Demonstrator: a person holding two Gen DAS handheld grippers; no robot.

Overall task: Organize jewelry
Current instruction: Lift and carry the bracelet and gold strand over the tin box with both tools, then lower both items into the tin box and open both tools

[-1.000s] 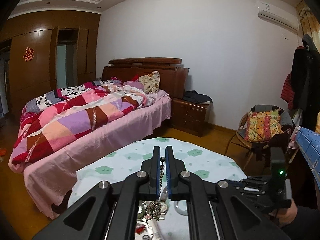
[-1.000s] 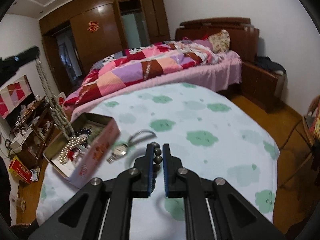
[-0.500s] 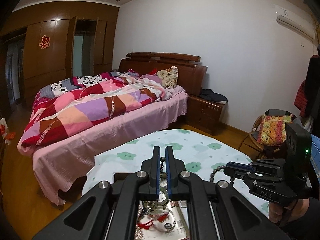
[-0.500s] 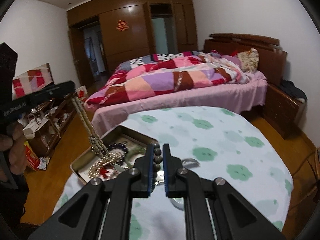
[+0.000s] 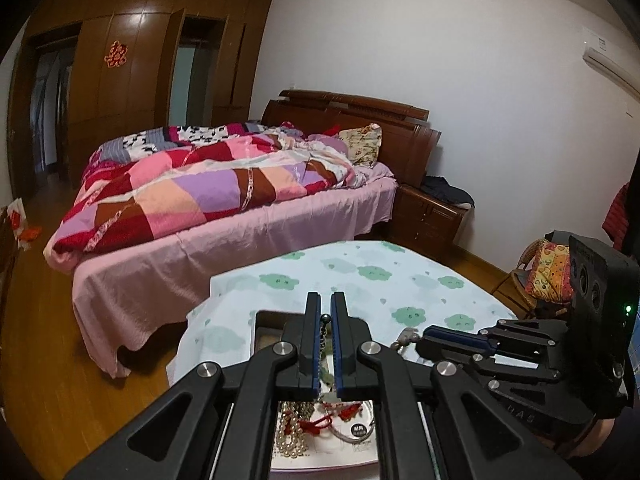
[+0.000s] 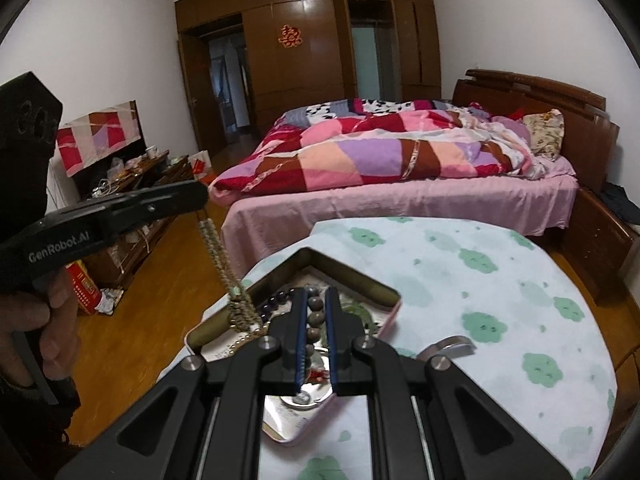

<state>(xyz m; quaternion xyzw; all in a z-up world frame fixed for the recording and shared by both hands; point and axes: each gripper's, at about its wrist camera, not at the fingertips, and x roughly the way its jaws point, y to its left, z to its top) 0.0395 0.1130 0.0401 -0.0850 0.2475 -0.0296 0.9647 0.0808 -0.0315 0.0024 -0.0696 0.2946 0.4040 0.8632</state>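
- counter (image 6: 500, 292) with cloud-print cloth fills the space ahead of both hand-held grippers; bed (image 5: 224, 216) sits well beyond it.
- open tin box (image 6: 360, 286) now lies directly under and just ahead of both tools; a second ago it sat off to the left of the right tool, so both have swung in over it.
- left hand-held gripper (image 5: 325, 318) has its jaws narrow, pinching the top of a pearl necklace (image 6: 224, 268); the strand hangs straight down from its tip with its lower end bunched at the box's near-left rim. It hung higher before, so it is being lowered in.
- right hand-held gripper (image 6: 316, 308) is clamped narrow on a brown bead bracelet (image 6: 315, 304), beads stacked between its jaws, held above the box interior.
- box already holds pearls, a red cord piece and a dark bead string, seen below the left tool.
- metal watch clasp (image 6: 452, 346) lies on the cloth just right of the right tool, outside the box.
- judgement: both pieces are over the box, release looks next; the watch is not yet stowed.
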